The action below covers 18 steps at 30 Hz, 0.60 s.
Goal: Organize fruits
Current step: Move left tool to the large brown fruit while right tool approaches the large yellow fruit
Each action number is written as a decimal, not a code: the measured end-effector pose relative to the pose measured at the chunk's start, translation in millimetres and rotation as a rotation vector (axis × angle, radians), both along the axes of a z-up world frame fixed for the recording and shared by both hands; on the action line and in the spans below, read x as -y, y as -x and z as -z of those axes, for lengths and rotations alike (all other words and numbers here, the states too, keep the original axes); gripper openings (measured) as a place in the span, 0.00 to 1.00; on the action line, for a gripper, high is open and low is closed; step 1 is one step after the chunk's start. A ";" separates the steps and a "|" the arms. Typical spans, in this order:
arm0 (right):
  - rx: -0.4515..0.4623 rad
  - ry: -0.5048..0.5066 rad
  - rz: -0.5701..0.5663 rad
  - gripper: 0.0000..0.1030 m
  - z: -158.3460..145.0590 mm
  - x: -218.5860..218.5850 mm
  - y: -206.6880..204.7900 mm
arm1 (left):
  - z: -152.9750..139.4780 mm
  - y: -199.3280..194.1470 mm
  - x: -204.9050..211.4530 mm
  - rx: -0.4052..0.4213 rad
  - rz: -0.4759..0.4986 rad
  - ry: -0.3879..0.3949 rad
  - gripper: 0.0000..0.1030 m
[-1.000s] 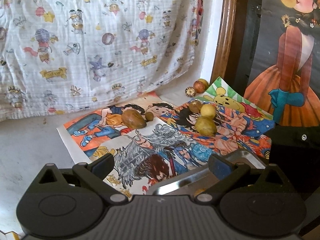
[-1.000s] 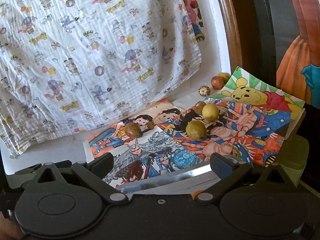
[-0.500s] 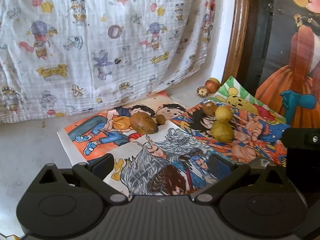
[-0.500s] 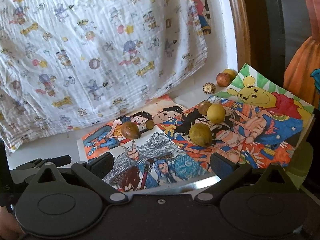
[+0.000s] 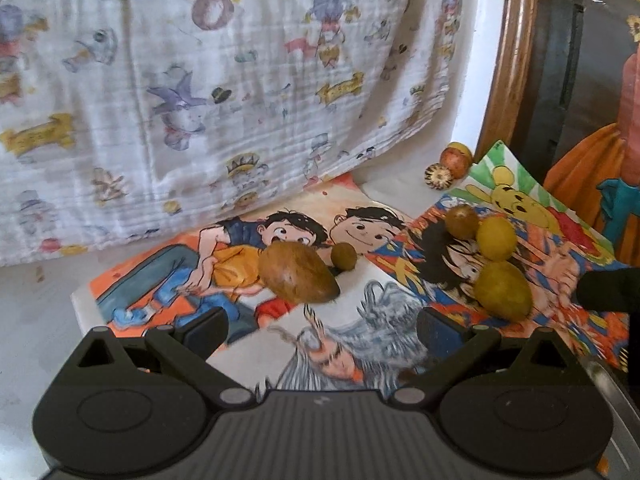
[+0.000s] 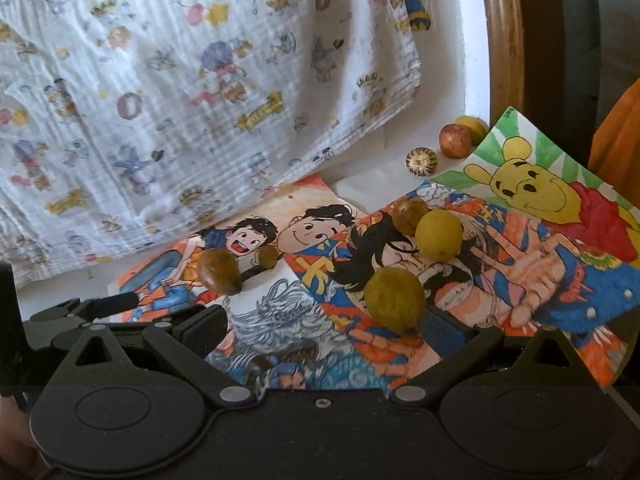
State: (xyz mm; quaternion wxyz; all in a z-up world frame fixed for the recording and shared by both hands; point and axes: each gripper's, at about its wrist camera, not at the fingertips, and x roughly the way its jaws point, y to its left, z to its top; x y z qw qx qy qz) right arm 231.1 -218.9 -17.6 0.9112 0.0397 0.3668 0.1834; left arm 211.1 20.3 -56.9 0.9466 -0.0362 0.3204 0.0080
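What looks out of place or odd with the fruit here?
The fruit lies loose on drawings rather than in any container. Three pieces sit apart near the wooden frame: a striped ball, a red fruit and a yellow one behind it. The bear drawing curls up at its far edge.

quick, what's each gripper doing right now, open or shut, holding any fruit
Left gripper: open, holding nothing; the brown oval fruit lies just ahead.
Right gripper: open, holding nothing; the green-yellow fruit sits near its right finger.
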 end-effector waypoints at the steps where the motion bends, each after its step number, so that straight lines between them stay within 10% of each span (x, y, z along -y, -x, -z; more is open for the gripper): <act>1: -0.006 0.004 -0.001 0.99 2.9 -0.9 -6.9 | 1.7 -6.4 -0.4 -0.002 -0.001 -0.001 0.99; 18: -0.092 0.019 0.002 0.99 40.6 -6.9 -73.2 | 27.2 -85.4 -13.9 -0.053 -0.024 -0.006 0.99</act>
